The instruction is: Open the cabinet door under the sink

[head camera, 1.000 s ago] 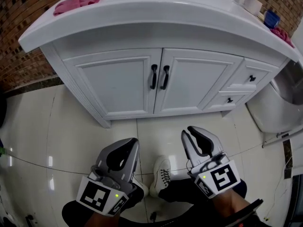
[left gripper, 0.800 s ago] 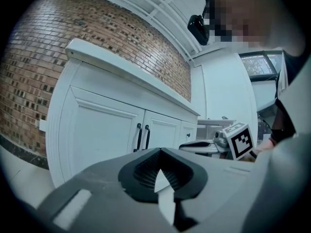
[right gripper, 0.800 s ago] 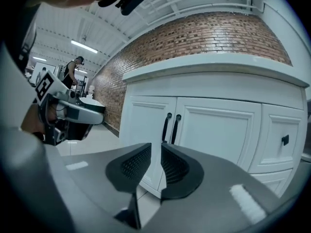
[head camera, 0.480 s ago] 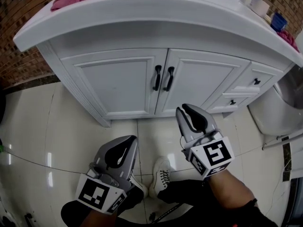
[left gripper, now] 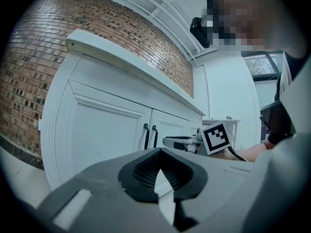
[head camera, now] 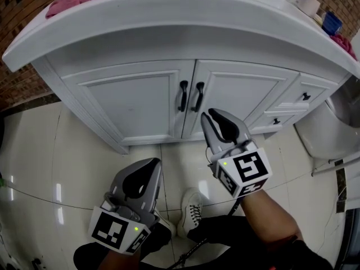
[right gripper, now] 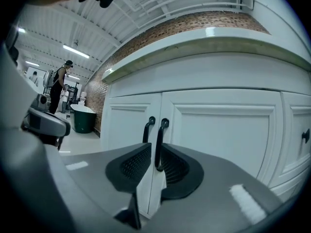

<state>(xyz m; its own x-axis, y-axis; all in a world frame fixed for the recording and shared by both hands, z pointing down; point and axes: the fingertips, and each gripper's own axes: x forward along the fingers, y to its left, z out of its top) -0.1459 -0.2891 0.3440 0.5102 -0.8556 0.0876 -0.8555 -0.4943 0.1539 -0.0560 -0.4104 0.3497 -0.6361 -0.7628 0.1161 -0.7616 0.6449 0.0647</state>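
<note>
right hand-held gripper (head camera: 211, 117) (jaws apart), near handle (head camera: 198, 96)

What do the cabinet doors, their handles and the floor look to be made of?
Cabinet doors: likely painted wood or MDF, satin white, with routed panel frames.
Handles: probably metal with a black finish; slim bowed bars with a slight sheen.
Floor: glazed ceramic or porcelain tile, pale and glossy; grout lines and lamp reflections show.

Smooth white-painted cabinet doors (head camera: 236, 94) and glossy black handles (head camera: 198, 96) ahead of matt grey plastic right tongs (head camera: 211, 117); glossy floor tiles (head camera: 34, 167) below; ribbed black pads (right gripper: 131, 165).
</note>
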